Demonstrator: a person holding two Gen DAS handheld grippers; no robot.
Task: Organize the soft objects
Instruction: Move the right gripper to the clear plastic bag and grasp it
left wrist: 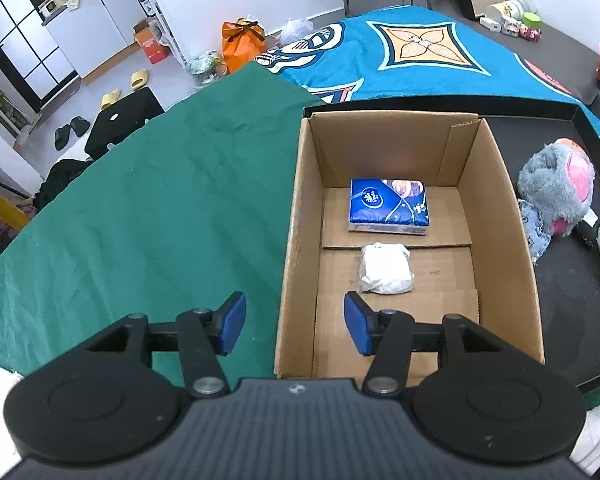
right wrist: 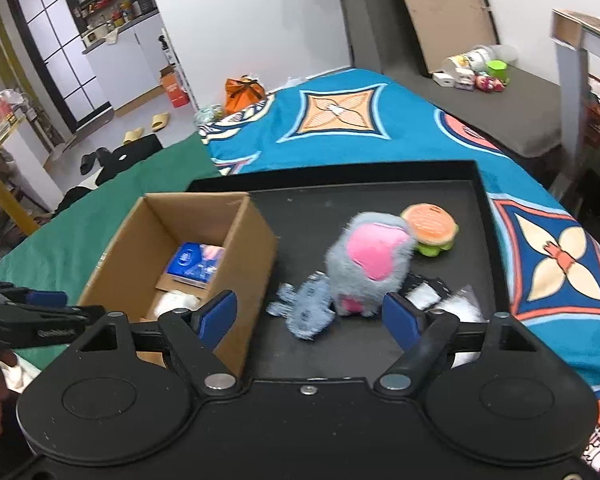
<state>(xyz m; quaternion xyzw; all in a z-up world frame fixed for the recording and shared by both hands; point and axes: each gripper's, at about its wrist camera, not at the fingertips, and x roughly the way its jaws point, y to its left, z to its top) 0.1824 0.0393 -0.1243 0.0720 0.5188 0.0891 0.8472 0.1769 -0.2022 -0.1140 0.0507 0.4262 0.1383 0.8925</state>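
An open cardboard box (left wrist: 496,184) stands on a black tray (left wrist: 560,288). Inside lie a blue tissue pack (left wrist: 388,206) and a white wrapped bundle (left wrist: 386,268). My left gripper (left wrist: 295,322) is open and empty, straddling the box's near left wall. A grey and pink plush toy (right wrist: 370,258) stands on the tray (right wrist: 320,208) right of the box (right wrist: 256,232). A blue denim piece (right wrist: 306,310), a burger plush (right wrist: 430,230) and a black and white item (right wrist: 428,294) lie around it. My right gripper (right wrist: 310,320) is open and empty, just before the plush.
The tray rests on a bed with a green sheet (left wrist: 160,200) and a blue patterned blanket (left wrist: 420,48). The floor at the left holds slippers (left wrist: 126,88), an orange bag (left wrist: 242,44) and a black bag. Small items sit on the far grey ledge (right wrist: 480,76).
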